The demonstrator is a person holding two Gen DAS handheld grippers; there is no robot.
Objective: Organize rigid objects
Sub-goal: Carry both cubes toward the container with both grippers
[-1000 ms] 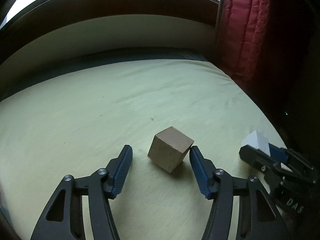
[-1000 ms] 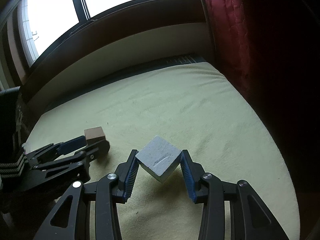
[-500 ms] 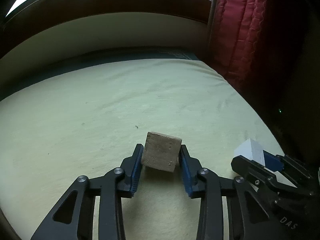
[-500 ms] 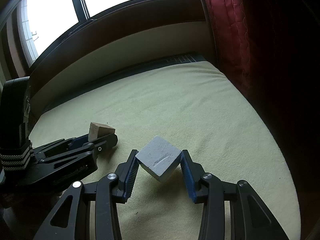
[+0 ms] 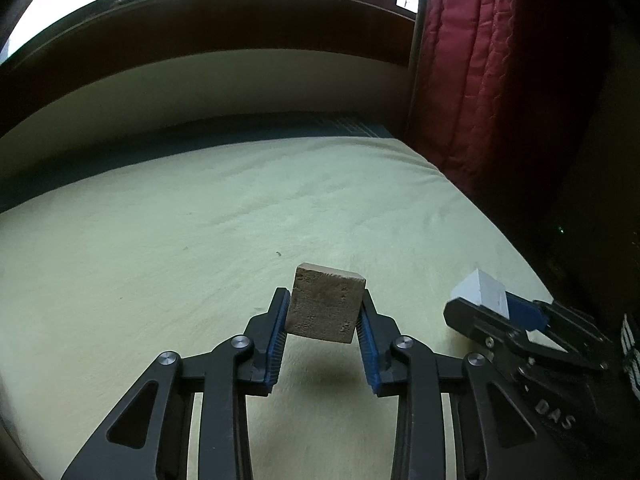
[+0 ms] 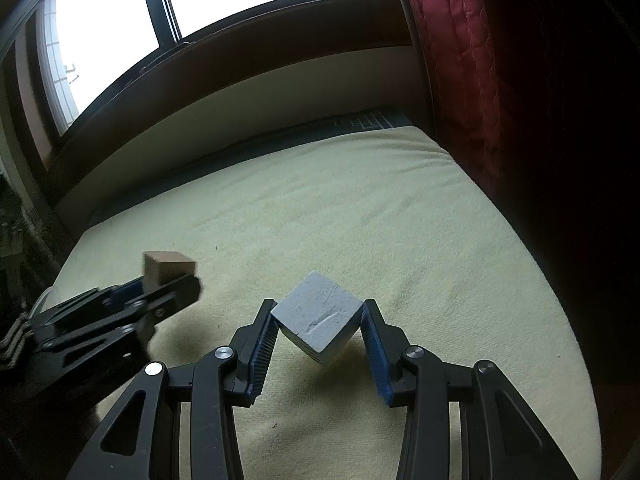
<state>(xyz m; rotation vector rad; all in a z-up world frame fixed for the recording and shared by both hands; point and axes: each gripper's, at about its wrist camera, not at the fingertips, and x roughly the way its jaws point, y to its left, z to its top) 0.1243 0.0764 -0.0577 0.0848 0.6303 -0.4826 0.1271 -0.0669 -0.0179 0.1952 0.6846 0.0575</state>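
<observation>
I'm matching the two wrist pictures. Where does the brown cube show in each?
Left wrist: brown cube at lower centre, clamped in the left claw.
Right wrist: brown cube at middle left, at that claw's tip.
Shared landmark: the red curtain at upper right in both.

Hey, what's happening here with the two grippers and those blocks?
A person is working two handheld grippers over a pale yellow mattress. The left gripper is shut on a brown wooden cube and holds it just above the mattress, with a shadow beneath. The right gripper is shut on a grey-white cube, also lifted. Neither cube has been set down.
</observation>
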